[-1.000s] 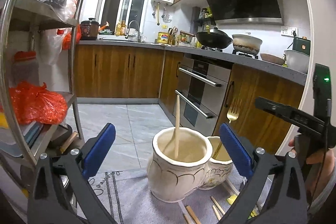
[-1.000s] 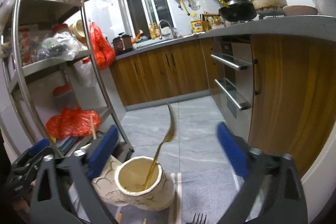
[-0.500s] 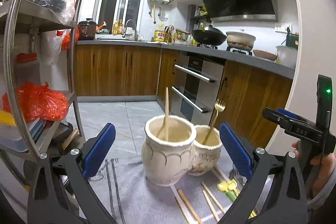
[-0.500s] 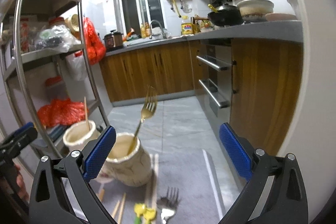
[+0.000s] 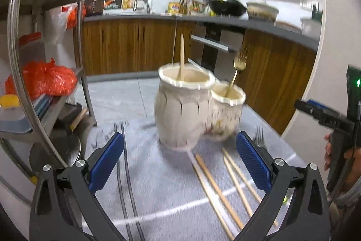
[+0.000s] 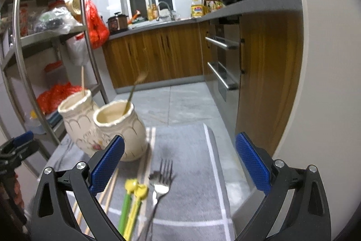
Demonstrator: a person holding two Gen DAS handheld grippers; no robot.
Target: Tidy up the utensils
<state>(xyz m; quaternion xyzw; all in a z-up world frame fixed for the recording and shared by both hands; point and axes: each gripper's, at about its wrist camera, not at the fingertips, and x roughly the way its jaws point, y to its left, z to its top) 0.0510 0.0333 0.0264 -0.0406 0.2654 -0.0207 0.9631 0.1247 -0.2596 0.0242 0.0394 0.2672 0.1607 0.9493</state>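
Where the grey mat (image 6: 191, 150) with its white border line covers the floor, you have two cream ceramic jars touching side by side, both round-bellied with scalloped rims and scored arch patterns. The larger jar (image 5: 182, 112) holds one pale wooden chopstick (image 5: 181, 55) standing nearly upright. The smaller jar (image 5: 227, 114), with a faint floral print low on its belly, holds a gold fork (image 5: 237, 73), tines up, leaning against the rim.

Loose on the mat in front of the jars: several wooden chopsticks (image 5: 216, 186), long and thin, lying roughly parallel. In the right wrist view a steel fork (image 6: 161, 182) lies tines toward the jars, and just beside it two slim green and yellow sticks (image 6: 130, 202) with lumpy yellow tops. Exact type unclear through blur.

Your left gripper (image 5: 179, 164) is spread wide and empty, ribbed blue pads (image 5: 107, 162) on black arms, hanging over the mat near the loose chopsticks. Your right gripper (image 6: 179, 164) is likewise wide and empty, above the steel fork; its body and your hand (image 5: 343, 164) show at the left view's right edge.

Outward: steel wire shelving (image 6: 22, 55) beside the jars with red plastic bags (image 6: 56, 96), wood-grain cabinets (image 6: 162, 53), a built-in oven with bar handles (image 6: 223, 60), and a grey counter carrying a black wok (image 5: 227, 8).
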